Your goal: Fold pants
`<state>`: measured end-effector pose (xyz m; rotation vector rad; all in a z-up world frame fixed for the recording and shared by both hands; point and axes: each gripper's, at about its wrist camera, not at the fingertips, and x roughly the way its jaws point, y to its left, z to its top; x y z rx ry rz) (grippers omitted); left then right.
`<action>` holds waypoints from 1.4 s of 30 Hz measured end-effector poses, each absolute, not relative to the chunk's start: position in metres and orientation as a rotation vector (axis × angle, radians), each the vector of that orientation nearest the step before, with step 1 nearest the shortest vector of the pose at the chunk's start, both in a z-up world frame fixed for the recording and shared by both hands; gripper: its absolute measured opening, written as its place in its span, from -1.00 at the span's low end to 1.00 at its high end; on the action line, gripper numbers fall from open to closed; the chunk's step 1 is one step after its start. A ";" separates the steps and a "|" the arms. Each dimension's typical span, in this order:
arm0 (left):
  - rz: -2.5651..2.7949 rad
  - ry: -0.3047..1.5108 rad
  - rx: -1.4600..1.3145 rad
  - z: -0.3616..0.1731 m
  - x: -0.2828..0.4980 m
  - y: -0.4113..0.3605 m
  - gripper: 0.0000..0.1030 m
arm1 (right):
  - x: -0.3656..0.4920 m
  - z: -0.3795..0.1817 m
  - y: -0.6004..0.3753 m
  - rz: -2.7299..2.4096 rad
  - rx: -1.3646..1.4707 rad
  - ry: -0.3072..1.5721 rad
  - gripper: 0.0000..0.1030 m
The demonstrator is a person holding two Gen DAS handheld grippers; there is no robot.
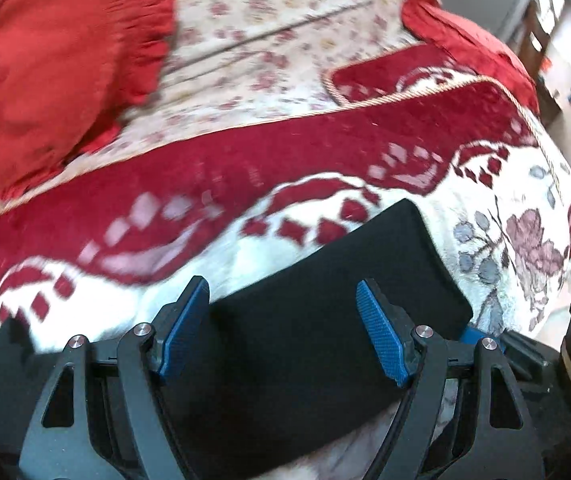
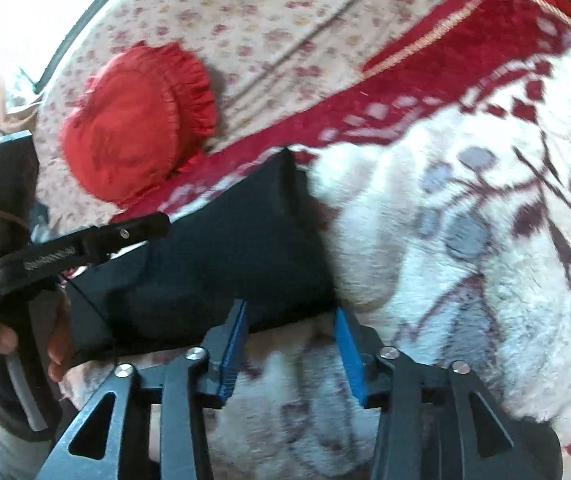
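Now I have both sets of jaws released. The left gripper (image 1: 283,332) hangs over the pants (image 1: 325,300) with its pads spread clear of the cloth; the right gripper (image 2: 289,354) stands wide too, with the pants' near right edge just between its tips, unpinched. The pants (image 2: 221,260) lie as a compact black bundle on the fleecy blanket (image 2: 465,280) of the bed, near me, a red cushion (image 2: 137,120) far left. I judge them light, soft and floppy, not slippery; best gripped at a folded edge or corner, through all layers together.
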<state>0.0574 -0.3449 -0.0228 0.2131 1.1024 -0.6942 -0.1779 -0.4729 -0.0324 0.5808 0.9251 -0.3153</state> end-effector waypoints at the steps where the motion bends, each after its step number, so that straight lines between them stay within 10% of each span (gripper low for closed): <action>1: -0.705 1.105 0.221 -0.024 0.059 -0.352 0.49 | -0.179 -0.033 -0.474 -0.312 0.591 0.919 -0.15; 31: -0.890 1.114 0.448 -0.056 0.047 -0.449 0.47 | -0.158 -0.042 -0.486 -0.266 0.677 0.831 -0.06; 42: -0.904 1.042 0.479 -0.047 0.033 -0.445 -0.22 | -0.155 -0.043 -0.490 -0.254 0.675 0.829 -0.51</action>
